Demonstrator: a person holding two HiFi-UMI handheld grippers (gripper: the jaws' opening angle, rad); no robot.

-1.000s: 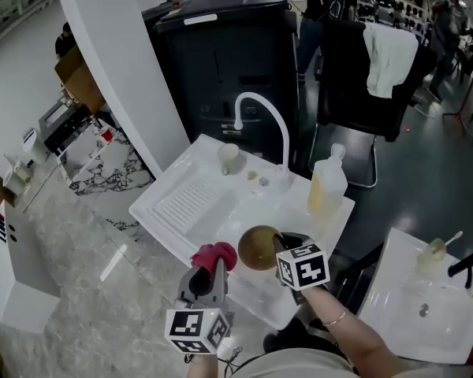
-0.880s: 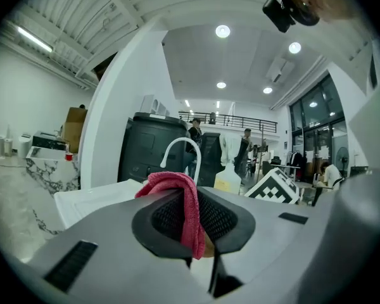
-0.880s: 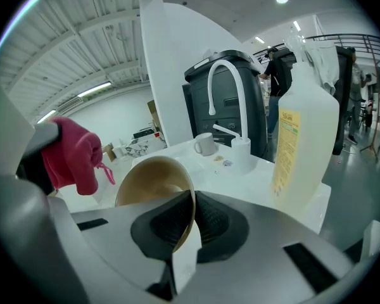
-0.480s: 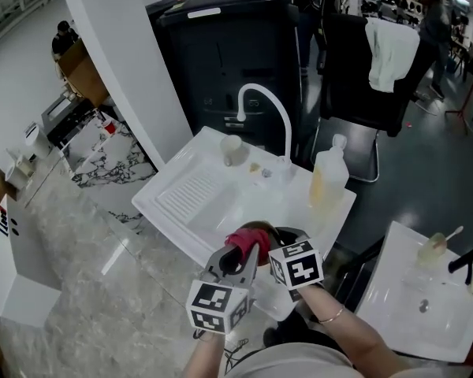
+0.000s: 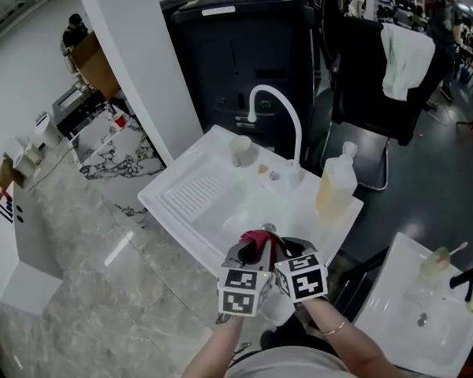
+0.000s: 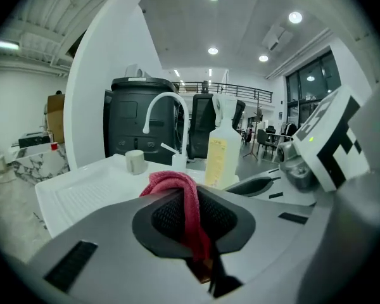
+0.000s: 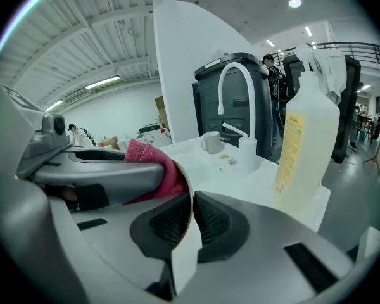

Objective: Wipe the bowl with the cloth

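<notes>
My left gripper (image 6: 180, 198) is clamped tight on the red cloth (image 6: 177, 185), a fold bunched up over the jaw tips. My right gripper (image 7: 191, 202) pinches the thin wall of the bowl (image 7: 185, 263); its jaws have just been easing open a touch, but the wall is between the pads. The cloth sits against the bowl just left of my right jaws. Beyond both tips lies the white sink (image 5: 213, 211), then a mug (image 7: 210, 142), the faucet (image 7: 234, 87) and a soap bottle (image 7: 307, 151) off right.

White sink unit (image 5: 193, 197) w/ curved faucet (image 5: 297, 136) at back, pale cup (image 5: 240, 150) just left of it. Yellowish bottle (image 5: 336, 186) on rt corner; black bin (image 5: 244, 53) behind.
</notes>
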